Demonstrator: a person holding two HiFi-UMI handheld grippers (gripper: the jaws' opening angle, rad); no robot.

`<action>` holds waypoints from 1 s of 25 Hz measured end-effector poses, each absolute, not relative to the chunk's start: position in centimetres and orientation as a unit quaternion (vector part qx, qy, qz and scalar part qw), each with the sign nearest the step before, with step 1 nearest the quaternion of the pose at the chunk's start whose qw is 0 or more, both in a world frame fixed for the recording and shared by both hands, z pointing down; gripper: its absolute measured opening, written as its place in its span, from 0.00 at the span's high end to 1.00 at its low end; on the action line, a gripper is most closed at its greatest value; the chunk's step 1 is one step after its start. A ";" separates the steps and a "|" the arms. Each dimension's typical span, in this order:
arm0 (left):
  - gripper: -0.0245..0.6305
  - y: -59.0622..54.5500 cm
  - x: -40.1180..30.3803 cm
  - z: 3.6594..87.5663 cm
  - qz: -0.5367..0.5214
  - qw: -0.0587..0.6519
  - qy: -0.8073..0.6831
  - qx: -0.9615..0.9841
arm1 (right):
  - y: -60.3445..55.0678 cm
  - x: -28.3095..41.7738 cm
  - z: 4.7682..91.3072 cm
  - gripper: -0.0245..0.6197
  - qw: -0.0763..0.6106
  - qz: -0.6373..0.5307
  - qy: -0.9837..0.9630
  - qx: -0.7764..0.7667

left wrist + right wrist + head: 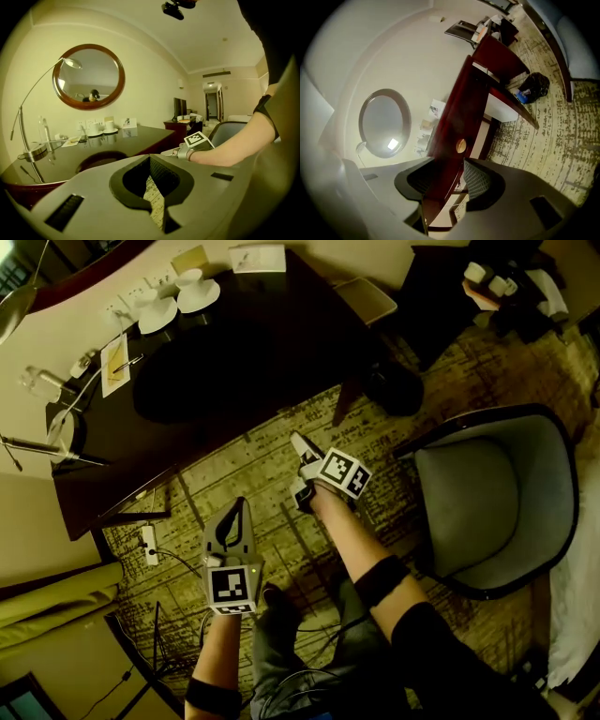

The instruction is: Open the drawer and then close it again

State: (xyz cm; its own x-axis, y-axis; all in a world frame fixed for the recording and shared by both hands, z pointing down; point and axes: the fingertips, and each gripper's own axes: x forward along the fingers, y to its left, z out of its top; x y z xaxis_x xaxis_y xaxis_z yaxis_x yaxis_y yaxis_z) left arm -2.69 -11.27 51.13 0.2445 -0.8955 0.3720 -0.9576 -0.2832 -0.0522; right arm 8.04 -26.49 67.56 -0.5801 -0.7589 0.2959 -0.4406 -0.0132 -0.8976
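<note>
The right gripper (302, 468) hangs over the patterned carpet (253, 465) on the near side of the dark desk (272, 352), rolled onto its side; its jaws stand wide apart with nothing held between them. In the right gripper view the drawer (457, 126) shows as the dark red front under the desk top; its round brass knob (461, 146) sits beyond the open jaws, apart from both pads; the front lies in line with the desk's front. The left gripper (241, 507) is nearer and to the left, also over the carpet; its jaws are pressed together and empty. A grey armchair (497, 493) stands to the right.
</note>
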 end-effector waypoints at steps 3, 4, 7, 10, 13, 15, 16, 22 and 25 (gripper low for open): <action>0.96 -14.0 -2.0 53.3 0.166 0.085 -0.594 0.783 | -28.9 7.4 70.1 0.64 0.159 -0.578 0.674 -0.432; 0.96 -14.9 -1.8 54.0 0.168 0.079 -0.593 0.784 | -29.7 7.2 70.8 0.64 0.163 -0.579 0.672 -0.432; 0.96 -16.9 -1.3 55.5 0.171 0.065 -0.589 0.787 | -31.6 6.6 72.3 0.65 0.172 -0.585 0.664 -0.433; 0.96 -18.3 -0.8 56.1 0.166 0.070 -0.593 0.785 | -33.0 6.1 72.9 0.65 0.182 -0.591 0.656 -0.434; 0.96 -19.4 -0.7 56.6 0.167 0.062 -0.587 0.790 | -34.2 5.7 72.9 0.68 0.187 -0.591 0.654 -0.434; 0.96 -19.8 -0.6 56.6 0.166 0.063 -0.587 0.790 | -34.6 5.4 72.9 0.70 0.188 -0.592 0.653 -0.433; 0.96 -20.0 -0.6 56.6 0.163 0.067 -0.589 0.788 | -34.8 5.3 72.9 0.71 0.187 -0.592 0.653 -0.433; 0.96 -20.7 -1.0 56.9 0.163 0.070 -0.590 0.788 | -35.6 5.4 73.1 0.86 0.187 -0.589 0.650 -0.442; 0.96 -20.8 -1.4 57.1 0.163 0.071 -0.592 0.786 | -35.7 5.4 73.0 0.85 0.191 -0.582 0.653 -0.446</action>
State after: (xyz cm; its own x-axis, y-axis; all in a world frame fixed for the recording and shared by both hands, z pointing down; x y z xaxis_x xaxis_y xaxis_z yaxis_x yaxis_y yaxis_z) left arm -1.37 -20.81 57.13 0.2450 -0.9079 0.3400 -0.9542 -0.2879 -0.0810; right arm 5.36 -35.69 73.03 -0.5296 -0.8042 0.2699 -0.3595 -0.0753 -0.9301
